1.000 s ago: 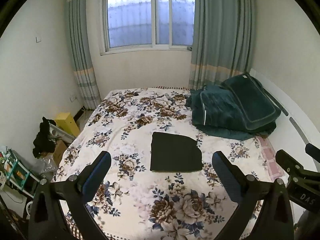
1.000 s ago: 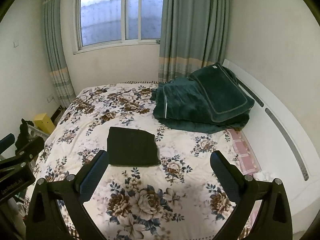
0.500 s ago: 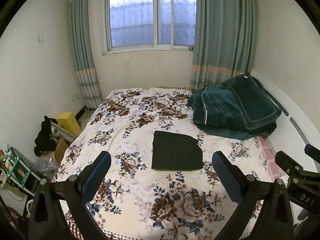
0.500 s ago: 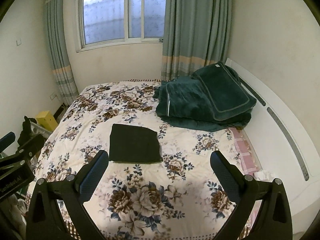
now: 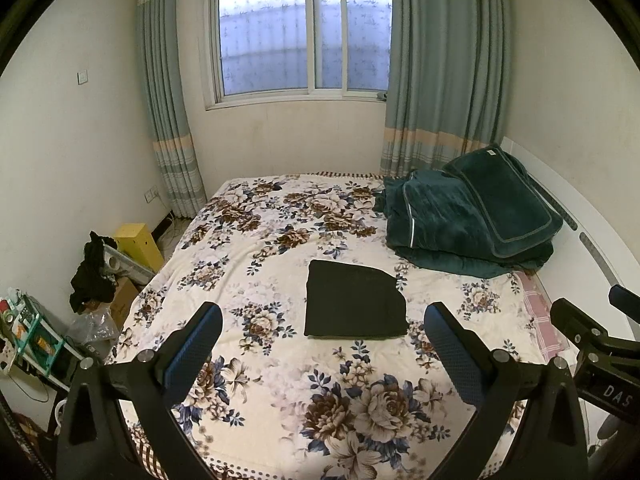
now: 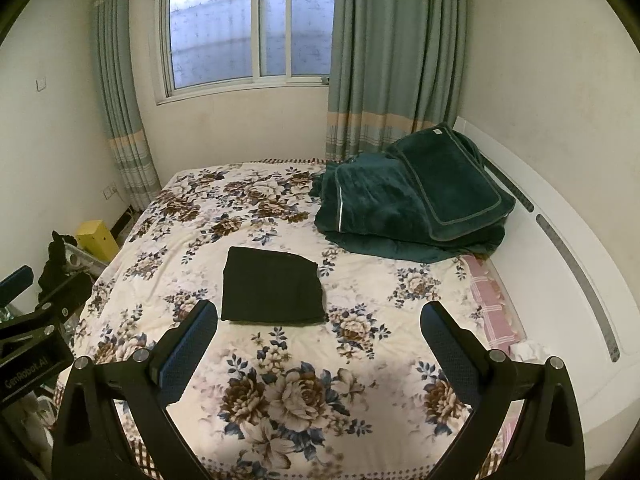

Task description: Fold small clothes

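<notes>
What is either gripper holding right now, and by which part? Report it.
Nothing is held. The left gripper and the right gripper are both open and empty, above the bed, apart from the folded dark garment lying flat on the floral bedspread.

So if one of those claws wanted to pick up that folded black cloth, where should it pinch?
Probably the near edge of the folded black cloth, coming in low from the bed's foot: it lies flat on the floral bedspread, and that edge faces both open grippers.

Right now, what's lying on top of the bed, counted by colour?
Black: 1, the folded black garment near the middle of the floral bedspread.
Dark green: 1 heap, the green bedding by the headboard; its pieces can't be separated.
Total: 2.
</notes>
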Tool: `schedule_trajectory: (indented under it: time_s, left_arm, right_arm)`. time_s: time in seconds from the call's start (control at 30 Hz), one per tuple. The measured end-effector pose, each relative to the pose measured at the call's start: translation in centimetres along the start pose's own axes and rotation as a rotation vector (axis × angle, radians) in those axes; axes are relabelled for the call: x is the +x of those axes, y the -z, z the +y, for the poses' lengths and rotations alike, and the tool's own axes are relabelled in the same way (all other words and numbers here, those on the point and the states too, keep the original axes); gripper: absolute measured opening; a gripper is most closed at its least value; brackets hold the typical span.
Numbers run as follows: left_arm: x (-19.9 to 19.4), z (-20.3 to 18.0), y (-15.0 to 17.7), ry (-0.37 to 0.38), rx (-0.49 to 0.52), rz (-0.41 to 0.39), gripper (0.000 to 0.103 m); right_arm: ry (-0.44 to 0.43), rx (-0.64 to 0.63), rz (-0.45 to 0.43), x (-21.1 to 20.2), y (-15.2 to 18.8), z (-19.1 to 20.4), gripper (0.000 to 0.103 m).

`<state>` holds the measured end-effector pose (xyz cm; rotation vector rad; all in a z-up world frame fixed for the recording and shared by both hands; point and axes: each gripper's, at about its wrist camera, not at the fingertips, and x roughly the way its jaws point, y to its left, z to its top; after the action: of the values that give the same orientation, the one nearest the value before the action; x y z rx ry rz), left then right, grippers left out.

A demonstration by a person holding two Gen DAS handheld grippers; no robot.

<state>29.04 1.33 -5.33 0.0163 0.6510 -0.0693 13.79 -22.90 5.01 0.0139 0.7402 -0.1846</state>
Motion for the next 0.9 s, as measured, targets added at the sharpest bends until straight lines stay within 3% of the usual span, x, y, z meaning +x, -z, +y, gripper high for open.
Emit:
schedule_trajectory:
  time_s: [0.9]
  left_arm:
    - [-0.5, -0.4, 0.5, 0.003, 0.005, -0.003, 0.103]
  right_arm:
    - [-0.006, 0.006, 0.006, -0.4, 1.1, 0.8, 0.103]
